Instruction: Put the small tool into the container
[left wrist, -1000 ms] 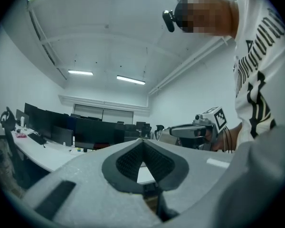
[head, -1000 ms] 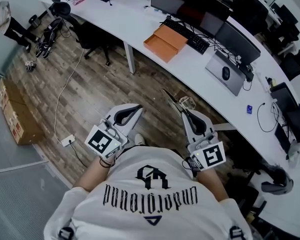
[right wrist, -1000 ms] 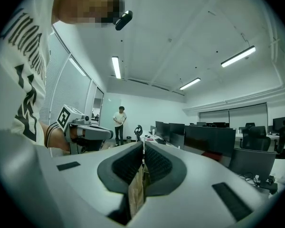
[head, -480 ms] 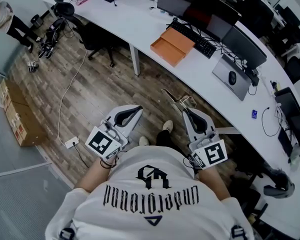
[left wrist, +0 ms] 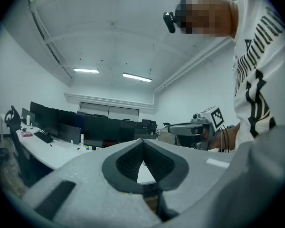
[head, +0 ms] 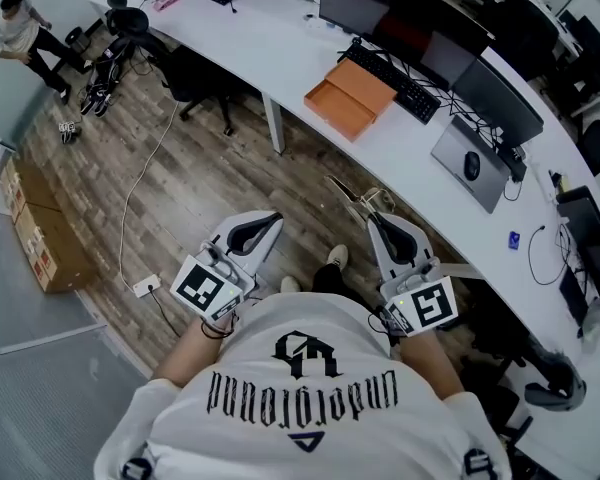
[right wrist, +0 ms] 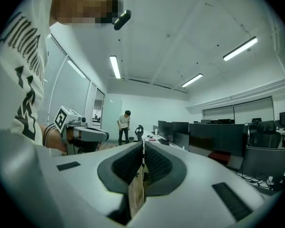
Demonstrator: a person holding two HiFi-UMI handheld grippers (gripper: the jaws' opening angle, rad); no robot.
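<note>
The long white worktop [head: 270, 48] curves across the room from 10 o'clock to 3 o'clock of the person, with bare wooden floor between them. The crossing is the first hazard. A white cable [head: 130, 198] trails over the floor [head: 200, 178] at 10 o'clock and could catch a foot if the walk drifts that way.

The orange container [head: 350, 98], my guess for the goal, sits on the worktop at 12 o'clock, well apart from both grippers. It appears to be two orange parts side by side, so the tool could end up on the wrong one. A black keyboard [head: 390, 68] lies just beside it at its 2 o'clock, and a wide approach might knock it.

The left gripper [left wrist: 142, 144] is clenched on nothing. Unless it opens, it cannot steady the container, which looks light enough to slide.

The right gripper [right wrist: 143, 148] is clamped on the small tool [right wrist: 137, 191], a thin, flat, tan piece held edge-on between the pads. Its full shape I cannot tell. With so narrow a hold, a jolt could make it pivot or slip out before the container is reached.
</note>
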